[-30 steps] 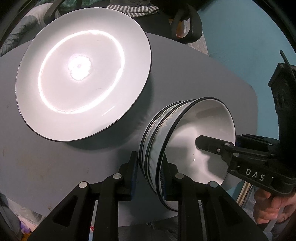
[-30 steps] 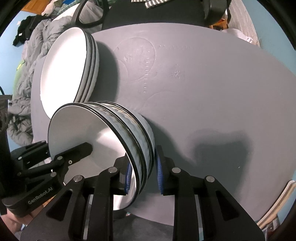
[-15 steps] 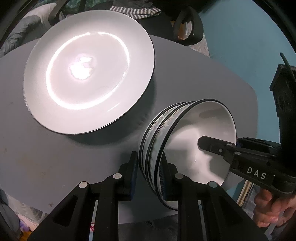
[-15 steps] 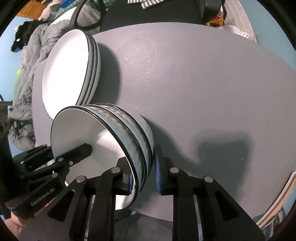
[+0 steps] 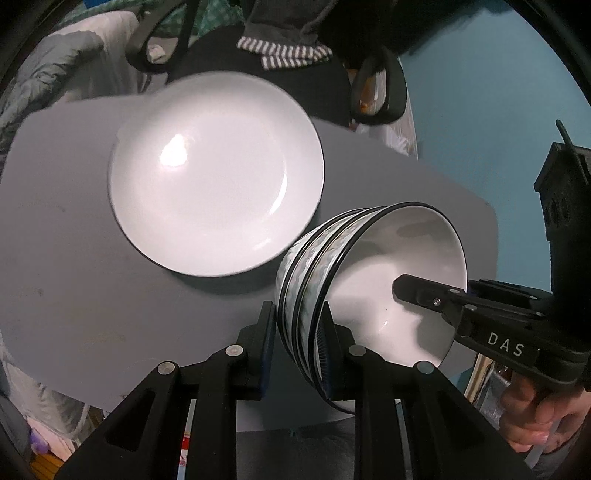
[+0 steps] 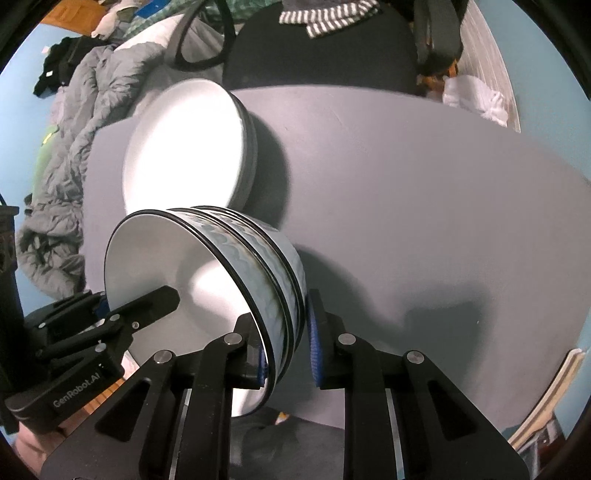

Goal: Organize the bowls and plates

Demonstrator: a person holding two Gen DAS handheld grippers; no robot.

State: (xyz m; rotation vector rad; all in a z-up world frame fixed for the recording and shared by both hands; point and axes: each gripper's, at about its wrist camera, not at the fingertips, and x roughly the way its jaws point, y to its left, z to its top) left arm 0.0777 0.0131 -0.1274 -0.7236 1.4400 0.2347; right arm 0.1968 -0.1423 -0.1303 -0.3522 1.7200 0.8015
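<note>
A stack of three nested bowls with black rims and a wavy band hangs between both grippers, a little above the grey table. My left gripper is shut on the stacked rims on one side. On the opposite side my right gripper is shut on the same bowl stack. One finger of each gripper lies inside the top bowl. A stack of white plates rests on the table just beyond the bowls, seen edge-on as the plates in the right wrist view.
A black office chair with a striped cloth stands behind the table. A grey quilt lies at the left. A person's hand holds the right gripper's handle. Bare tabletop stretches right of the bowls.
Both grippers have risen together with the bowl stack. The plates and table now look smaller and farther below, and more of the room shows.
</note>
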